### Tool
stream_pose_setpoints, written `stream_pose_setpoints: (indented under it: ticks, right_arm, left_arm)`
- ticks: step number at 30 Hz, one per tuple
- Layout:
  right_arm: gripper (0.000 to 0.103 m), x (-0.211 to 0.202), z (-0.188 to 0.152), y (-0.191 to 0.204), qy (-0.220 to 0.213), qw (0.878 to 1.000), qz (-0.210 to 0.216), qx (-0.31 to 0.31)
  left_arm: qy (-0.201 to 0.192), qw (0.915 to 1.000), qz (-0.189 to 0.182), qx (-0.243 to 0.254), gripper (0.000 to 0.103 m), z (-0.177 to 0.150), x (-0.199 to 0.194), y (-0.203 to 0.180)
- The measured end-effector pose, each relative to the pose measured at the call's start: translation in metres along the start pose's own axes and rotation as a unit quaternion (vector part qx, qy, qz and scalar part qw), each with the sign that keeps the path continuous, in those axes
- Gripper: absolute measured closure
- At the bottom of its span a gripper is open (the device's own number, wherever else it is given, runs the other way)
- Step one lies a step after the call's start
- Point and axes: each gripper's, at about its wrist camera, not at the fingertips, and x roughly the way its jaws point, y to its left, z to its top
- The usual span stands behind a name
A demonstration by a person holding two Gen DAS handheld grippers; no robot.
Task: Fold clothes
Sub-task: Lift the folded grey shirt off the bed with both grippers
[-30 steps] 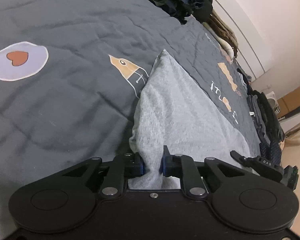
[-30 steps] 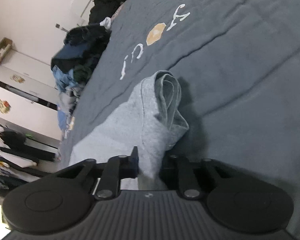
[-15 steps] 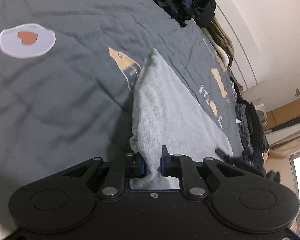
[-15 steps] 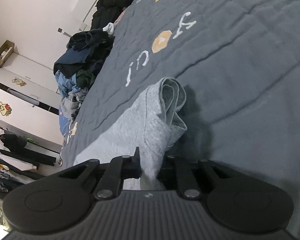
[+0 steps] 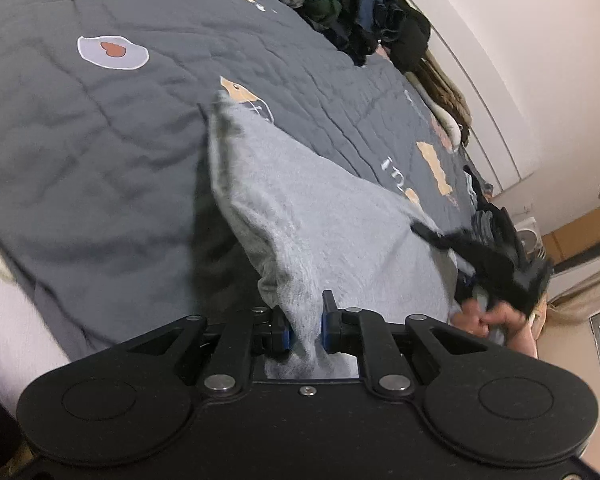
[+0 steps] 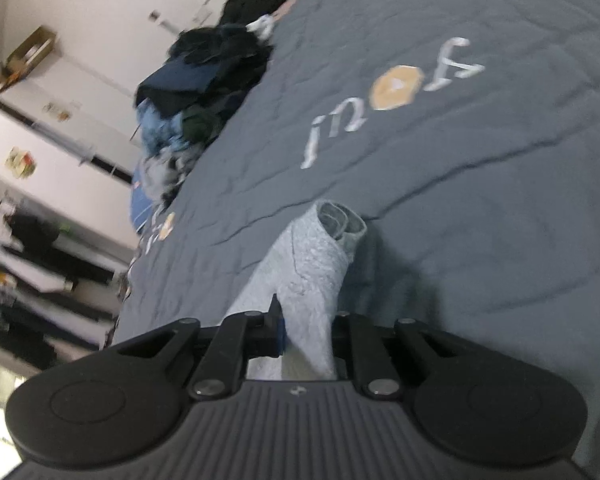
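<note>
Bedding fills both of your views: a dark grey quilt [image 5: 100,168] with printed patches and white lettering, and on it the light grey garment [image 5: 320,236] you are folding. Your left gripper [image 5: 305,326] is clamped on a bunched edge of that garment, which runs forward from its fingers to a far corner lying on the quilt. Your right gripper [image 6: 305,330] pinches another edge, and the cloth ahead of it ends in a rolled, doubled-over lip raised off the quilt. Only the left view shows your right hand [image 5: 496,320] with its black tool at the garment's far side. Only the right view shows the white wardrobe [image 6: 40,128]. Each shows the heap of dark clothes [image 6: 204,84] at the bed's edge.
</note>
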Motion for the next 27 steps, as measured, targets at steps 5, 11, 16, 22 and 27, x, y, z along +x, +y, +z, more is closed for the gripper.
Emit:
stream_pose_setpoints:
  ticks: [5, 11, 16, 22, 27]
  right_arm:
    - [0.091, 0.009, 0.001, 0.014, 0.03, 0.998, -0.023, -0.049]
    - [0.073, 0.021, -0.009, 0.0, 0.059, 0.994, -0.078, -0.055]
    - [0.052, -0.022, 0.001, 0.014, 0.0, 0.991, -0.114, -0.065]
    - [0.051, -0.084, -0.006, 0.027, -0.073, 0.99, -0.111, -0.042]
    - [0.04, -0.114, -0.039, 0.043, -0.108, 0.992, -0.068, -0.005]
  left_arm:
    - [0.016, 0.9995, 0.025, 0.002, 0.089, -0.033, 0.007, -0.011]
    - [0.036, 0.9971, 0.064, 0.017, 0.073, -0.026, 0.012, 0.0]
    - [0.011, 0.9932, 0.096, 0.065, 0.062, -0.019, -0.012, -0.01]
    - [-0.047, 0.9889, 0.096, 0.103, 0.061, -0.008, -0.04, -0.016]
    - [-0.098, 0.9812, 0.035, 0.162, 0.048, 0.014, -0.046, -0.017]
